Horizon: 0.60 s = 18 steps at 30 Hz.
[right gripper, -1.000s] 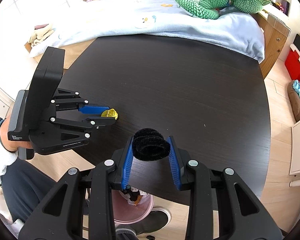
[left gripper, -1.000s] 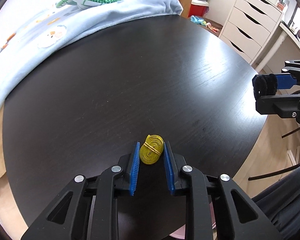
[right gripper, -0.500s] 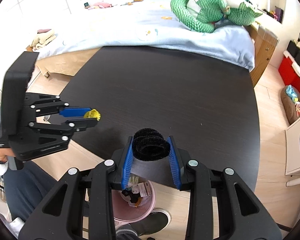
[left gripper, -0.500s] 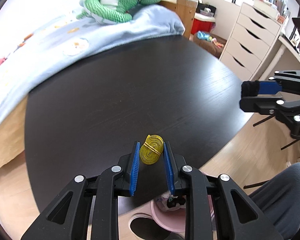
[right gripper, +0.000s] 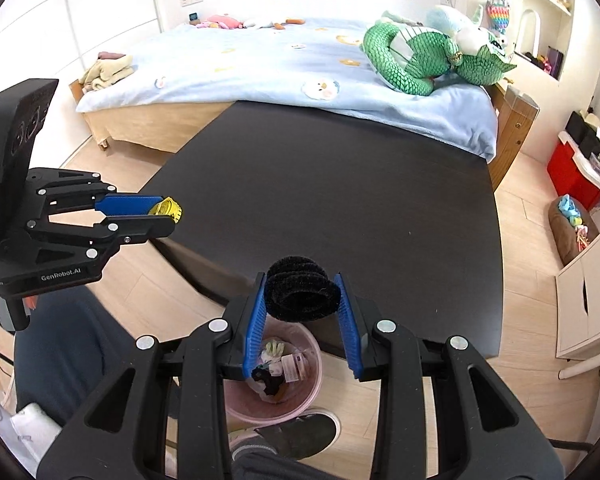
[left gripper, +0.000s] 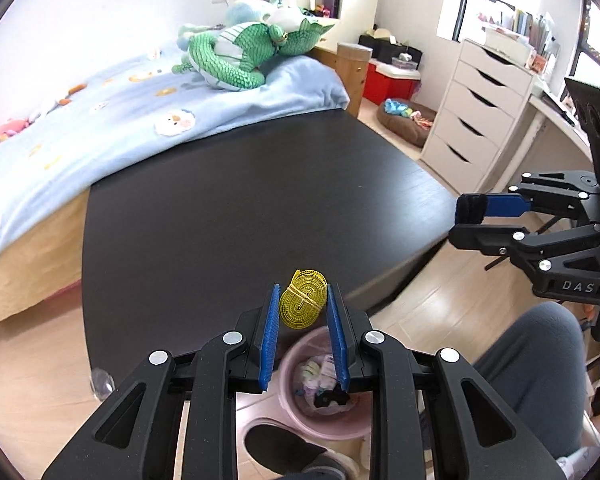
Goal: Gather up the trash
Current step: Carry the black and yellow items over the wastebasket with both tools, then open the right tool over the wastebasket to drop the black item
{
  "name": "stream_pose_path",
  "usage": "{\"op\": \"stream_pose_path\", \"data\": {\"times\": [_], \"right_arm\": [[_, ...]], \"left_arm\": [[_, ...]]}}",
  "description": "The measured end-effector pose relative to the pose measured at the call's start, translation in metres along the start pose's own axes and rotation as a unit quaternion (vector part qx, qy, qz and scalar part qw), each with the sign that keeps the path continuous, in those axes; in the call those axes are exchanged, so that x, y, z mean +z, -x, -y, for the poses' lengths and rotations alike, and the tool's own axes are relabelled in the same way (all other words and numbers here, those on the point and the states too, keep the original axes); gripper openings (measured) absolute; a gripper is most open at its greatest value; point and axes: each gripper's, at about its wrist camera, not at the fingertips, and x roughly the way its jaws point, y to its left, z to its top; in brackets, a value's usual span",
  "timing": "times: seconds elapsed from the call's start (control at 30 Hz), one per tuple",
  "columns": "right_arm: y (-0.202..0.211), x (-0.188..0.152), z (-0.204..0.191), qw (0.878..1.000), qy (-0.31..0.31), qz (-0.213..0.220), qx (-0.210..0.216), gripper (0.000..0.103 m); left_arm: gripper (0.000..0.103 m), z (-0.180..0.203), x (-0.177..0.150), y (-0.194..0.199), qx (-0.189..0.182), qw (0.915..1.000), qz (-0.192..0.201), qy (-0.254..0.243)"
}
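Pinching yellow coil (left gripper: 303,298) in left gripper (left gripper: 303,300), black fuzzy roll (right gripper: 302,294) in right gripper (right gripper: 303,300)

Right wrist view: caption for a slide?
Right gripper carries a black fuzzy roll above the pink bin.

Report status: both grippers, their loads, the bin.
Left gripper shut on yellow coil. Right gripper shut on black fuzzy roll. Pink bin on floor below both. Nothing in the way.
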Motion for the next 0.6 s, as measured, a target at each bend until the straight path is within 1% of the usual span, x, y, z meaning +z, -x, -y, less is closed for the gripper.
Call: {"op": "stream_pose_path", "data": {"times": [0.23, 0.37, 0.6], "right_arm": [[0.012, -0.023, -0.019, 1.0, 0.005, -0.004, 0.02, 0.034], [0.011, -0.034, -0.028, 0.999, 0.005, -0.011, 0.033, 0.034], [0.002, -0.041, -0.034, 0.998, 0.004, -0.022, 0.054, 0.034]], "left_arm": [[0.023, 0.01, -0.025, 0.016, -0.007, 0.9999, 0.005, 0.004], [0.023, 0.013, -0.038, 0.022, -0.014, 0.9998, 0.005, 0.013], [0.023, 0.013, -0.051, 0.027, -0.021, 0.9996, 0.003, 0.019]]}}
